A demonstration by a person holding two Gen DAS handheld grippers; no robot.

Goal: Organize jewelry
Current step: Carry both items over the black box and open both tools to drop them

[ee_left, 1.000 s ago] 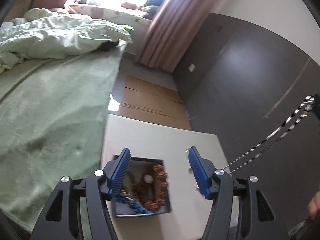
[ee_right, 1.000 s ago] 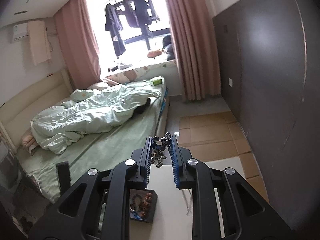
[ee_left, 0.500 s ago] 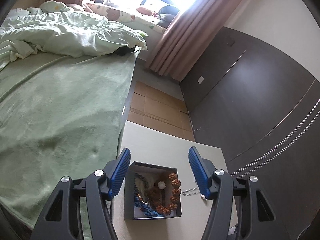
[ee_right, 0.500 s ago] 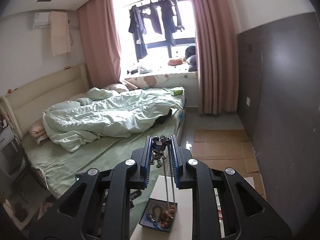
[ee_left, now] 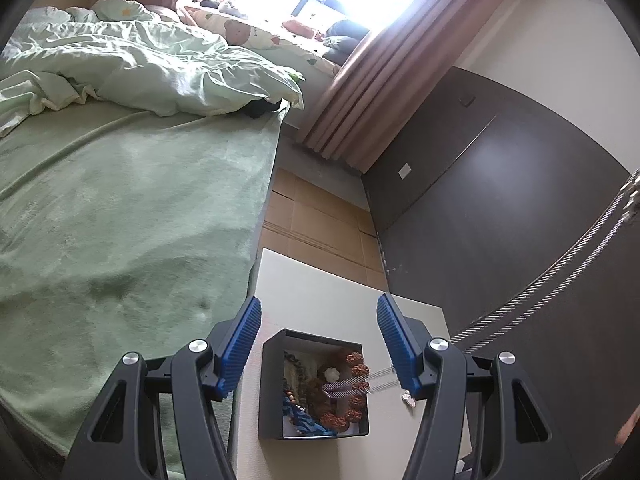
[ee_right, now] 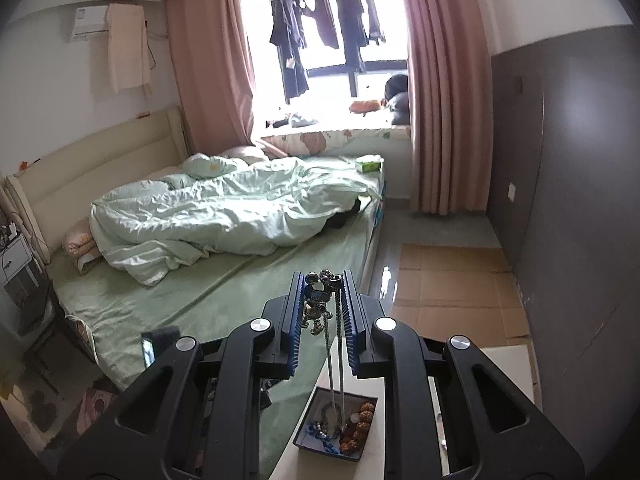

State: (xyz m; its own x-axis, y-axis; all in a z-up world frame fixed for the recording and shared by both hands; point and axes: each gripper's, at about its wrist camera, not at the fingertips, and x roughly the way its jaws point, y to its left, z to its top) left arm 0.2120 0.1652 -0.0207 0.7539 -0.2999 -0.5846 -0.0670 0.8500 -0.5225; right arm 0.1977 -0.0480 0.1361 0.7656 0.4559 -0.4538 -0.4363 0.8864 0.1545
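Observation:
A dark open jewelry box stands on a small white table; it holds brown bead bracelets, blue beads and a white bead. My left gripper is open and empty, hovering just above the box. My right gripper is shut on a silver chain necklace with a small robot-figure pendant, held high. The chain hangs down into the box. In the left wrist view the chain runs from the upper right down to the box.
A bed with a green blanket and rumpled duvet lies left of the table. A dark wall panel stands to the right. Cardboard sheets cover the floor beyond the table. Pink curtains frame the window.
My right gripper has risen with the necklace, and the chain's lower end has come over and into the box. The left gripper drew back slightly, staying open above the box.

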